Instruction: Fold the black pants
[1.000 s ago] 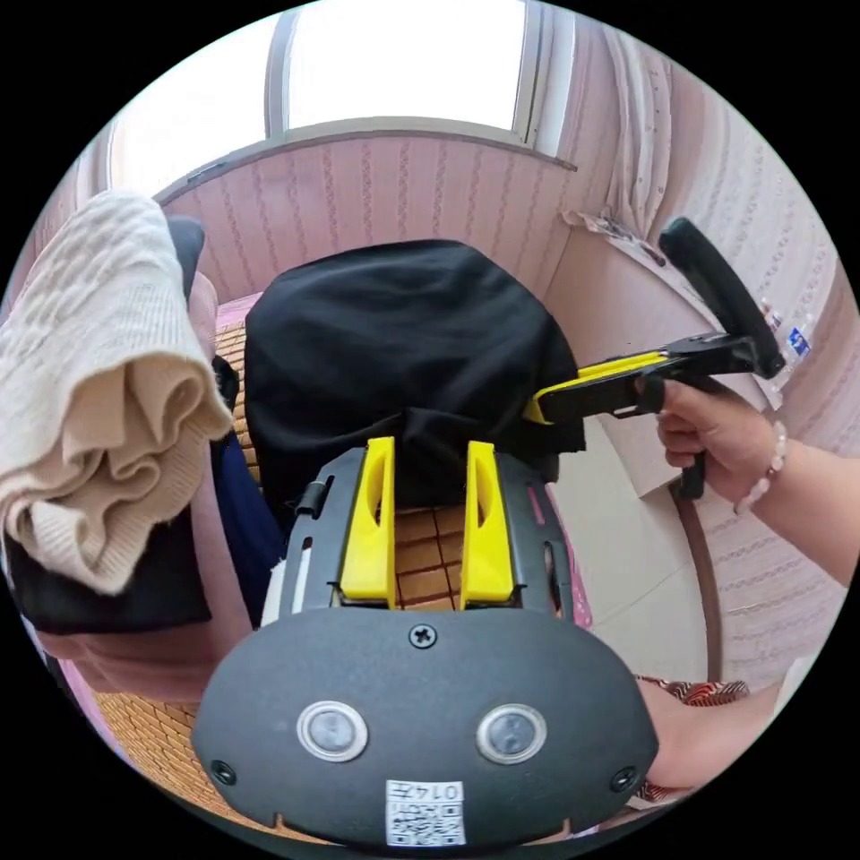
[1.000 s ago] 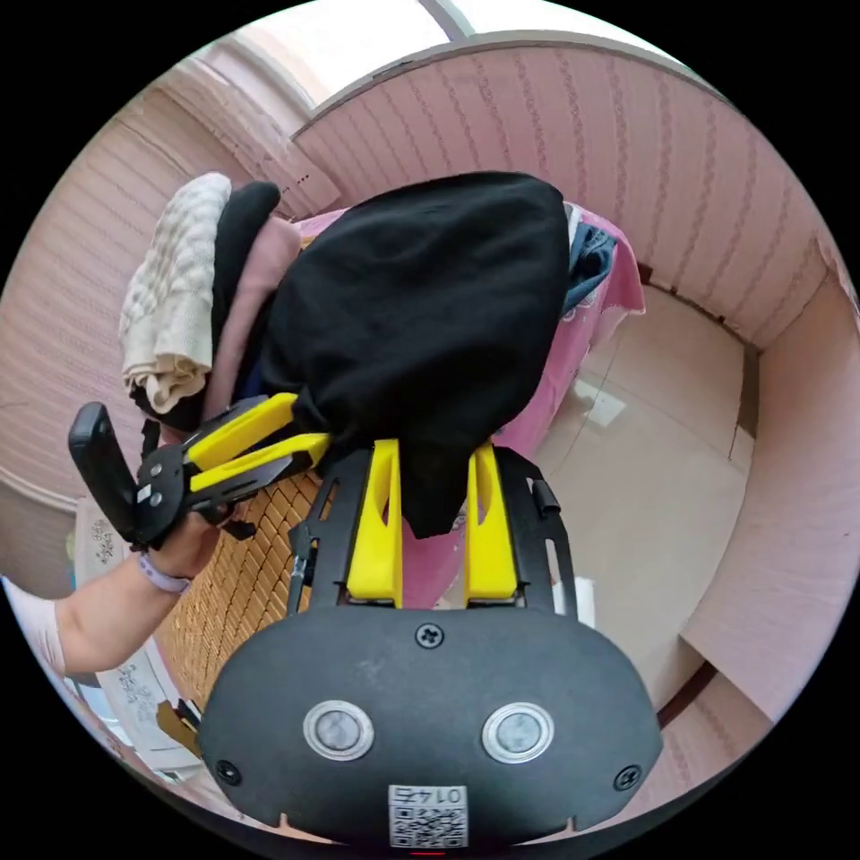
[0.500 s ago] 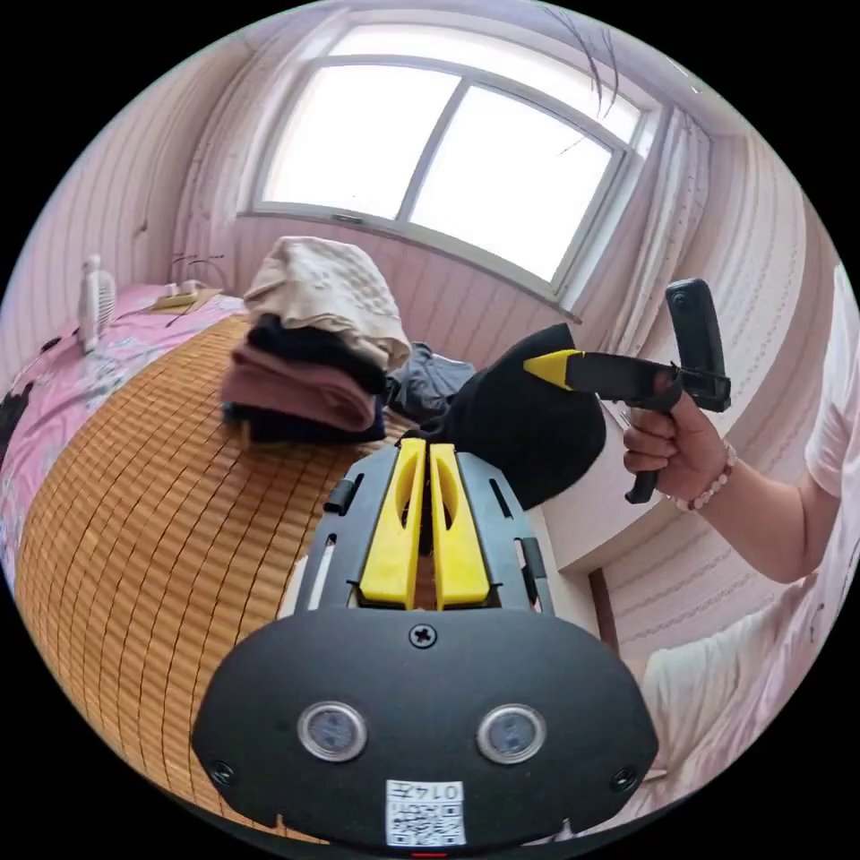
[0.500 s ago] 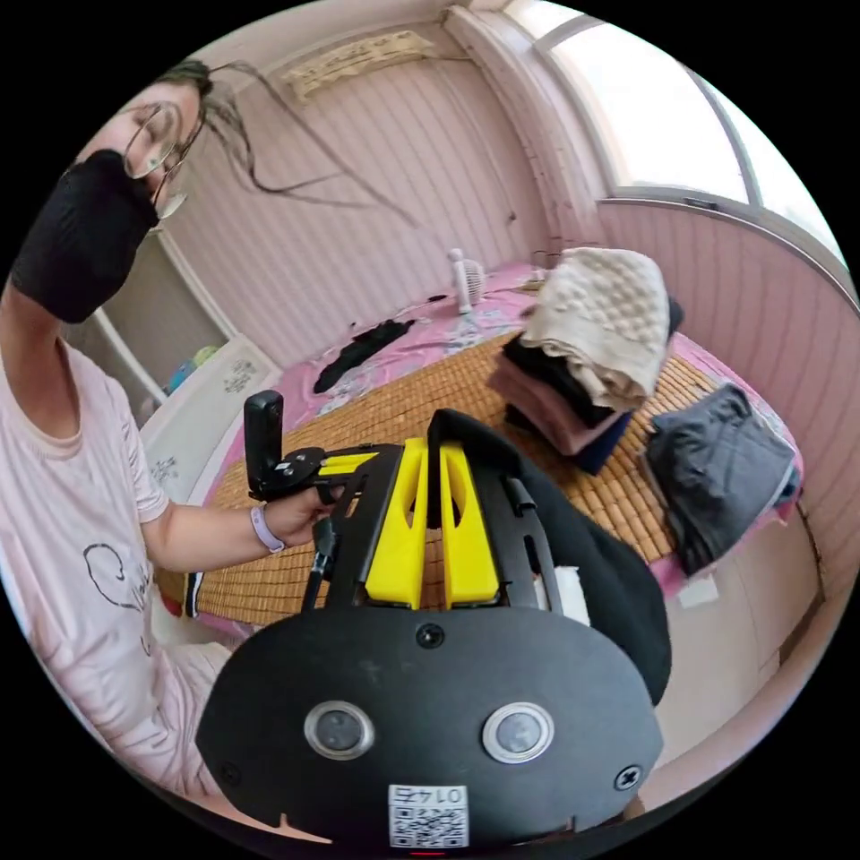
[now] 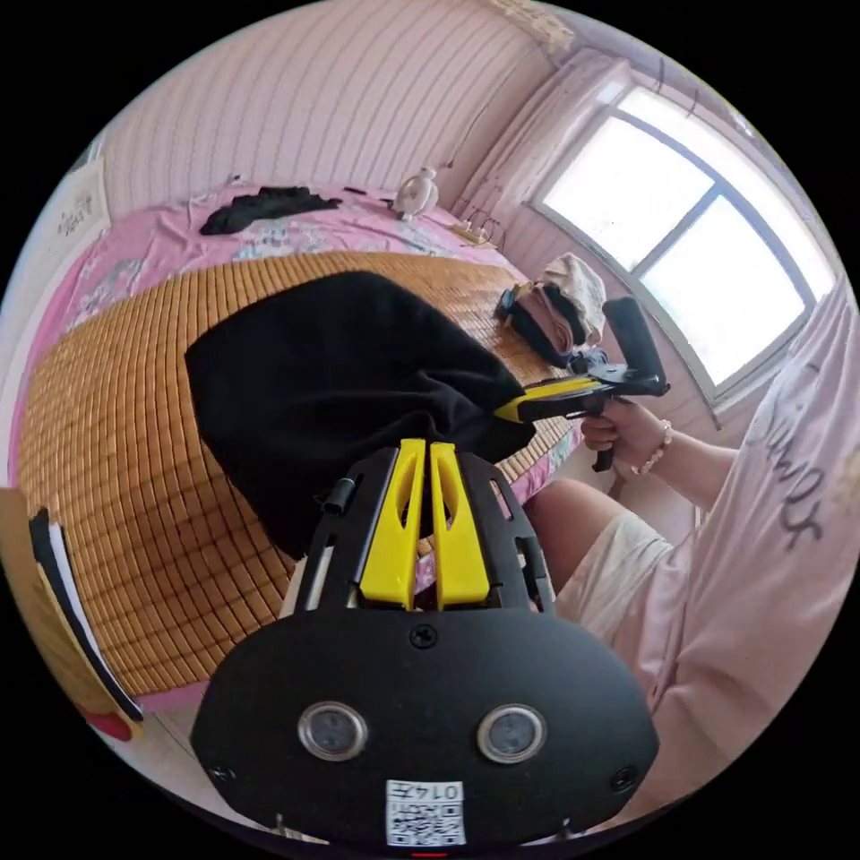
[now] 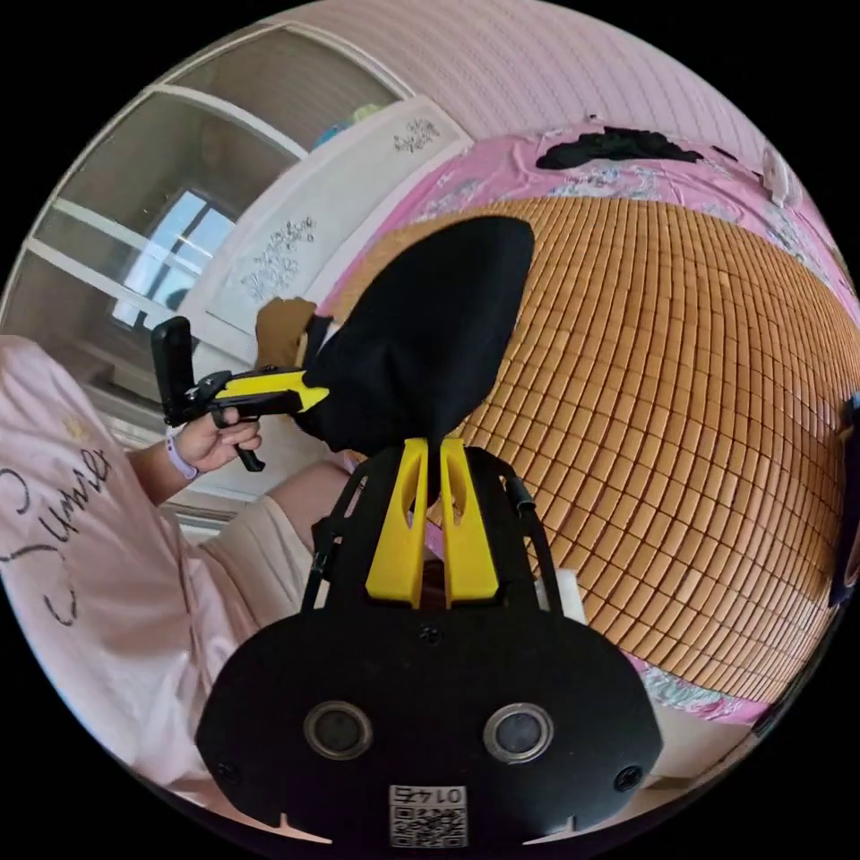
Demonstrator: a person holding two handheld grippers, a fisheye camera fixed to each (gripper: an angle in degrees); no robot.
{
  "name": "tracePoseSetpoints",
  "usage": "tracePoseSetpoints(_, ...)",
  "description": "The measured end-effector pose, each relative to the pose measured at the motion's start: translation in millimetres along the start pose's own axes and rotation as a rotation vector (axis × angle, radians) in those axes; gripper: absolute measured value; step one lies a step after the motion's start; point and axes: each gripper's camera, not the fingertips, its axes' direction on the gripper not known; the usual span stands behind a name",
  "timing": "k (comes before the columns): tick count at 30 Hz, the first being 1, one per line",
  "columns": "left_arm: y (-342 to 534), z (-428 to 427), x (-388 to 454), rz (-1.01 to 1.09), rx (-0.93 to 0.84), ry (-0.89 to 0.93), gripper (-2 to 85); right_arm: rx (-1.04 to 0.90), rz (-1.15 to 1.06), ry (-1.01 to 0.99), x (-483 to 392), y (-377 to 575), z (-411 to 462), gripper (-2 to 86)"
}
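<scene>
The black pants (image 5: 331, 376) hang bunched between my two grippers, low over the bamboo mat (image 5: 116, 430). In the left gripper view my left gripper (image 5: 421, 445) is shut on one edge of the cloth. To its right, the right gripper (image 5: 499, 414) pinches another edge, held by a hand (image 5: 618, 430). In the right gripper view the right gripper (image 6: 429, 443) is shut on the black pants (image 6: 430, 331), which rise above its jaws. The left gripper (image 6: 322, 394) grips the cloth's left side, above the bamboo mat (image 6: 672, 403).
A stack of folded clothes (image 5: 555, 309) sits at the mat's far corner near the window (image 5: 708, 233). A black garment (image 5: 264, 202) and a small white fan (image 5: 417, 190) lie on the pink bedding beyond. A white cabinet (image 6: 305, 242) stands behind the person.
Both grippers' jaws, open around the pants' edge a second ago, have shut on it. The pants were lifted from beside the clothes stack and now hang over the mat; both cameras swung.
</scene>
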Motion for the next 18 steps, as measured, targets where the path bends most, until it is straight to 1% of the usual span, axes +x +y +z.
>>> tracePoseSetpoints(1, 26, 19, -5, -0.040, -0.036, -0.025, -1.0, -0.096, -0.019, 0.069, -5, 2, 32, 1.0)
tracePoseSetpoints(2, 50, 40, -10, -0.071, -0.091, -0.049, -1.0, -0.151, -0.027, 0.096, -8, 2, 48, 1.1)
tracePoseSetpoints(4, 80, 67, -20, -0.143, -0.158, -0.059, -1.0, -0.299, -0.085, 0.246, -21, 7, 102, 1.1)
tracePoseSetpoints(5, 93, 78, -27, -0.171, -0.163, -0.021, -1.0, -0.324, -0.109, 0.279, -25, 8, 112, 1.0)
tracePoseSetpoints(7, 110, 89, -34, -0.172, -0.144, -0.056, -1.0, -0.378, -0.185, 0.370, -38, 13, 148, 1.0)
tracePoseSetpoints(8, 119, 99, -36, -0.158, -0.167, -0.085, -1.0, -0.381, -0.196, 0.387, -40, 15, 156, 0.9)
tracePoseSetpoints(9, 124, 103, -38, -0.159, -0.172, -0.090, -1.0, -0.344, -0.204, 0.429, -45, 18, 165, 0.9)
tracePoseSetpoints(13, 150, 109, -40, -0.123, -0.106, -0.138, -1.0, -0.243, -0.202, 0.502, -59, 29, 178, 0.8)
tracePoseSetpoints(18, 171, 87, -36, -0.137, -0.054, -0.143, -0.9, -0.225, -0.186, 0.494, -67, 32, 177, 0.7)
